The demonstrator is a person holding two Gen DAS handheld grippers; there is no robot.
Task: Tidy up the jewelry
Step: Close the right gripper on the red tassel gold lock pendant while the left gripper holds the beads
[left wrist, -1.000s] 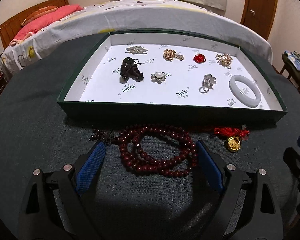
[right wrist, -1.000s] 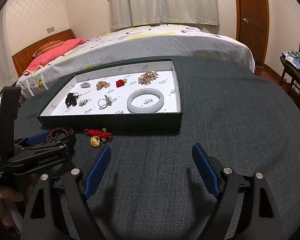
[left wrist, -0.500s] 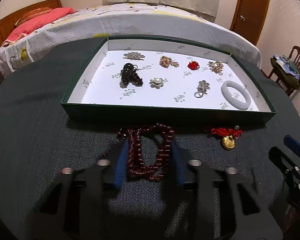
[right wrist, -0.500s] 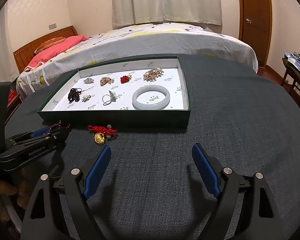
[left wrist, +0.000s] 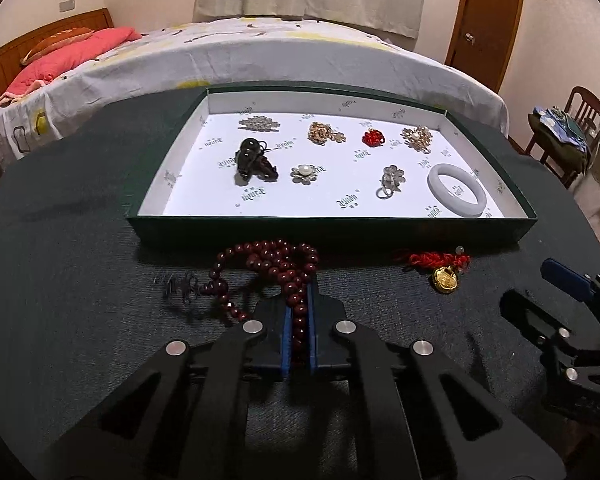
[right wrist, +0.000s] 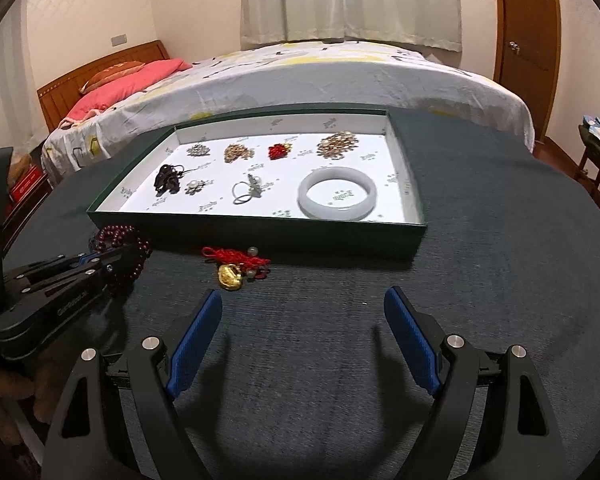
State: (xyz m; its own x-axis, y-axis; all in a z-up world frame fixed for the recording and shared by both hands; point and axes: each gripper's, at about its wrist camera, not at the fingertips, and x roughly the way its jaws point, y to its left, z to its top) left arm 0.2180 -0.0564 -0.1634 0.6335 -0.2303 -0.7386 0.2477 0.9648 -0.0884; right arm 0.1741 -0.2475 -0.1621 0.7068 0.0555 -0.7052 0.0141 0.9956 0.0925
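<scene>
Two grippers work near the green tray (left wrist: pixel 332 232): left gripper (left wrist: pixel 299 312) jaws clamp the dark red bead necklace (left wrist: pixel 276 264) on the table, right gripper (right wrist: pixel 303 336) jaws wide and empty; loose loops could snag the tray wall when lifted.

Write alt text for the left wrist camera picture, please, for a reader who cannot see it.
The left tool is shut on a string of dark red wooden beads lying on a dark grey cloth-covered table. Behind it, a shallow green tray with a white lining holds brooches, a ring and a pale jade bangle.
</scene>
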